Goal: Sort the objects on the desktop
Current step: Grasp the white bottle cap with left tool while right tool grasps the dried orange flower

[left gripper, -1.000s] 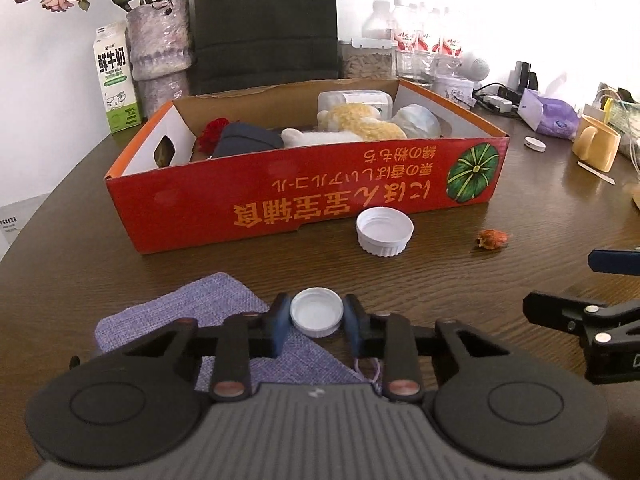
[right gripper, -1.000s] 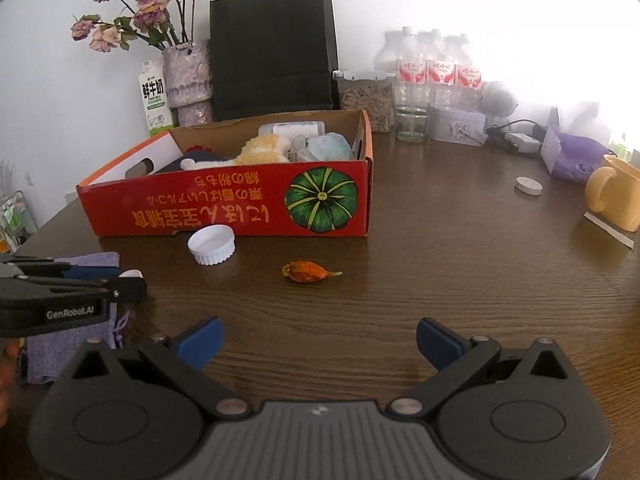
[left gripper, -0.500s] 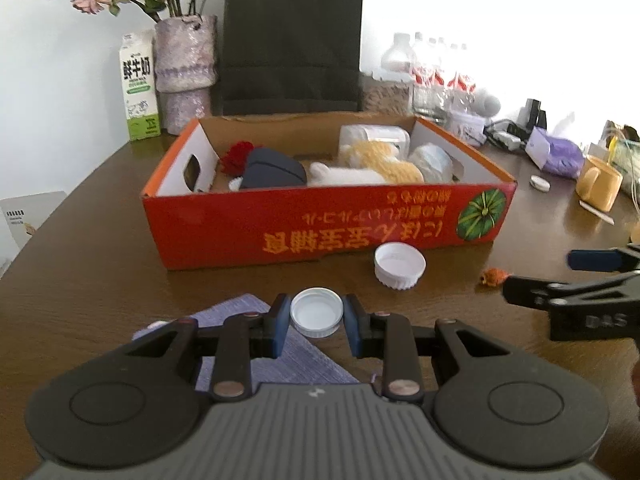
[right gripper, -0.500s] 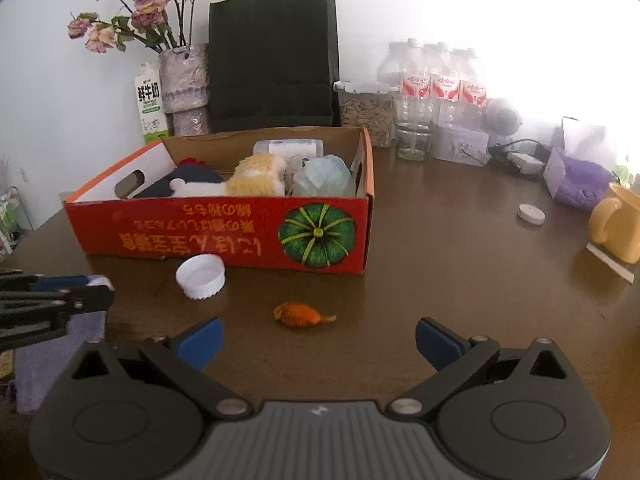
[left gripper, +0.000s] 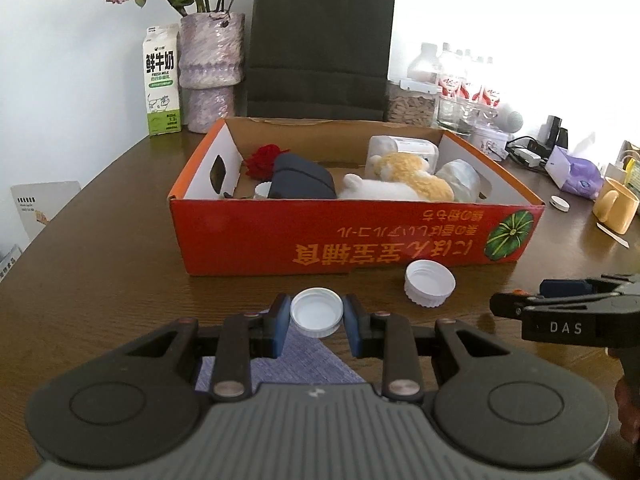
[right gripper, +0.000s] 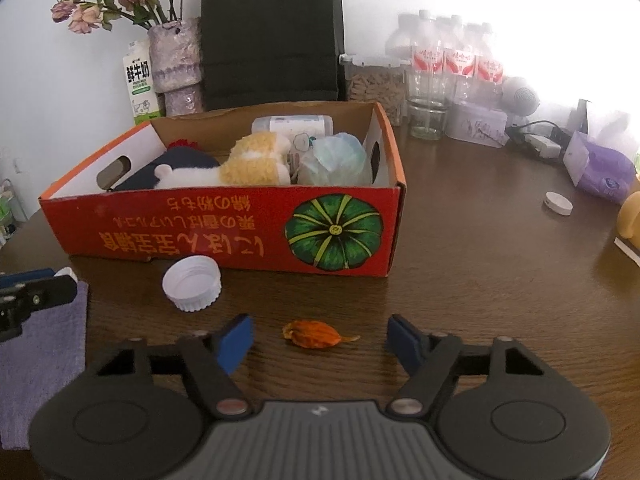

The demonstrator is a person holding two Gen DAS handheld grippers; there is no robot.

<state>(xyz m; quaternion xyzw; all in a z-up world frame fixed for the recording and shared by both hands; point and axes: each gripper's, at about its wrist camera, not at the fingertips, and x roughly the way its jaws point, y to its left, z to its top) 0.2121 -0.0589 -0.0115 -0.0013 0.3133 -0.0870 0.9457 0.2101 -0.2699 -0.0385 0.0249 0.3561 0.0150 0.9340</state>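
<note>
My left gripper (left gripper: 316,320) is shut on a small white cap (left gripper: 317,312), lifted a little above a purple cloth (left gripper: 280,364). The red cardboard box (left gripper: 360,236) stands just beyond, holding a plush toy (left gripper: 400,184), a dark pouch (left gripper: 300,182), a red flower and wrapped items. A larger white ribbed cap (right gripper: 192,283) lies on the table before the box. In the right wrist view my right gripper (right gripper: 320,340) has its jaws closing around an orange dried petal (right gripper: 314,334), the pads still apart from it. The right gripper (left gripper: 560,312) also shows at the left view's right edge.
Behind the box stand a vase of dried flowers (left gripper: 210,76), a milk carton (left gripper: 162,80), a black paper bag (left gripper: 320,48), water bottles (right gripper: 456,64) and a glass. A yellow mug (left gripper: 616,210), a tissue pack (right gripper: 600,168) and a small white lid (right gripper: 558,203) sit at right.
My right gripper moved forward over the orange petal and its jaws narrowed around it. My left gripper, still holding the small white cap, rose slightly and rolled, bringing the box closer.
</note>
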